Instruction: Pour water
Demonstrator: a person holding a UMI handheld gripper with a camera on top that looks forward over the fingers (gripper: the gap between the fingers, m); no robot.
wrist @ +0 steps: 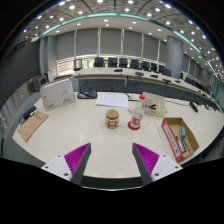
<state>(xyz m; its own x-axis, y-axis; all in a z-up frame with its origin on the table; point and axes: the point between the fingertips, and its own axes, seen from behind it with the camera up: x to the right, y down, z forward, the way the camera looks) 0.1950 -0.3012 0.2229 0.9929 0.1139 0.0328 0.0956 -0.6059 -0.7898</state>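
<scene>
My gripper (112, 160) hangs above the near part of a large pale table (70, 130), its two fingers (77, 157) spread wide with nothing between them; the magenta pads show on their inner faces. Well beyond the fingers, near the table's middle, stands a short brown jar-like cup (112, 118). Just right of it is a clear cup with a red band (136, 119). Both stand upright and apart from each other. I cannot see water in either one.
A wooden tray with tools (179, 138) lies to the right. A flat wooden board (32, 124) lies at the left, a white box (58, 94) behind it. Papers (112, 99) and a small box (153, 103) sit farther back. Office desks and chairs line the far wall.
</scene>
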